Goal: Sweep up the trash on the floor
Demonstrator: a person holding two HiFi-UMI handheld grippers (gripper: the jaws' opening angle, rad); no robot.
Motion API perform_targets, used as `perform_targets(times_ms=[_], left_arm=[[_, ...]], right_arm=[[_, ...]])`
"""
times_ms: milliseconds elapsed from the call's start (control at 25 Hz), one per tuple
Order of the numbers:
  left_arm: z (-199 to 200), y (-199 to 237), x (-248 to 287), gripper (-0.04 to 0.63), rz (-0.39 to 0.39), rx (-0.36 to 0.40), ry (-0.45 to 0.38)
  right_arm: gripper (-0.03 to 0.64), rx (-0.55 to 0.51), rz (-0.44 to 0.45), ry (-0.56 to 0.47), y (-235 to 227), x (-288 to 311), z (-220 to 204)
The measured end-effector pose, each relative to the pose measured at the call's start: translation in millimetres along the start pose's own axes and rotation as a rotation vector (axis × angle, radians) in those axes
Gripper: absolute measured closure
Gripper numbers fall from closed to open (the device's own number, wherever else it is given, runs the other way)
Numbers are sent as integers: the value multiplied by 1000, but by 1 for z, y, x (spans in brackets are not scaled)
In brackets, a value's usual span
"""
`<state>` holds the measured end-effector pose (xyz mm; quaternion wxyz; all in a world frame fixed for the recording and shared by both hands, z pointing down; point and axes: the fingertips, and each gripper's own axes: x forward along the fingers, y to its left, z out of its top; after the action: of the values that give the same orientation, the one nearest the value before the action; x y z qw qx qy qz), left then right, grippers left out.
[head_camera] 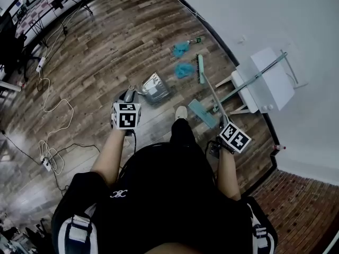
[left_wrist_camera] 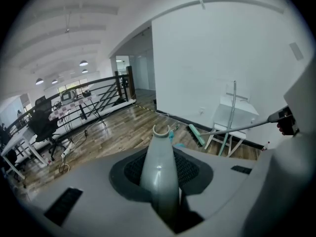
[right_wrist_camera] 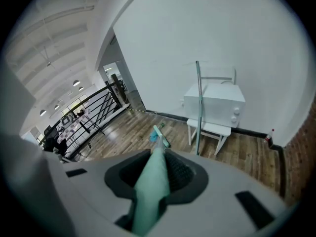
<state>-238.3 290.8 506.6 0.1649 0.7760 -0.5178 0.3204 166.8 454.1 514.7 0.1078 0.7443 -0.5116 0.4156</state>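
Saw pale cables [head_camera: 47, 102] looping over the wooden floor [head_camera: 95, 52] at far left. Found the left gripper [head_camera: 128, 102] next, jaws clamped on the grey dustpan handle [left_wrist_camera: 159, 167] with no gap. Traced that handle away and rightwards to the grey dustpan [head_camera: 154, 86], down at the floor ahead of a pale shoe [head_camera: 181, 112]. Could not read the pan's inside through the glare.

Counted two teal clumps of trash on the boards beyond it, a far clump [head_camera: 180, 48] and a nearer clump [head_camera: 184, 70], close together and both outside the pan. Noted a small green item [head_camera: 197, 39] just right of the far one, too small to name.

Found the broom head [head_camera: 200, 69] down on the floor just right of the nearer clump, lying lengthwise near-to-far. Followed the mint broom handle [right_wrist_camera: 150, 186] from that head back towards the near right, into the right gripper [head_camera: 226, 131] — jaws squeezed around it.

Spotted a teal dustpan [head_camera: 203, 113] on the floor between shoe and right gripper — long pole [head_camera: 254, 77] slanting up rightwards against a white chair [right_wrist_camera: 212, 128] by the wall [head_camera: 238, 9].
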Motion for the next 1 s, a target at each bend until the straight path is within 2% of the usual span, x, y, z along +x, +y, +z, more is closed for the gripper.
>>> perform_targets(times_ms=[400, 600, 800, 1000], left_arm=[[82, 1, 77, 499, 87, -19, 32], [125, -3, 109, 499, 133, -57, 59], [163, -6, 134, 499, 156, -50, 51], [199, -6, 157, 499, 165, 5, 56]], right_arm=[[515, -52, 47, 28, -9, 108, 120], [515, -60, 74, 39, -18, 153, 173], [515, -89, 95, 52, -27, 185, 209], [515, -52, 118, 58, -34, 210, 220]])
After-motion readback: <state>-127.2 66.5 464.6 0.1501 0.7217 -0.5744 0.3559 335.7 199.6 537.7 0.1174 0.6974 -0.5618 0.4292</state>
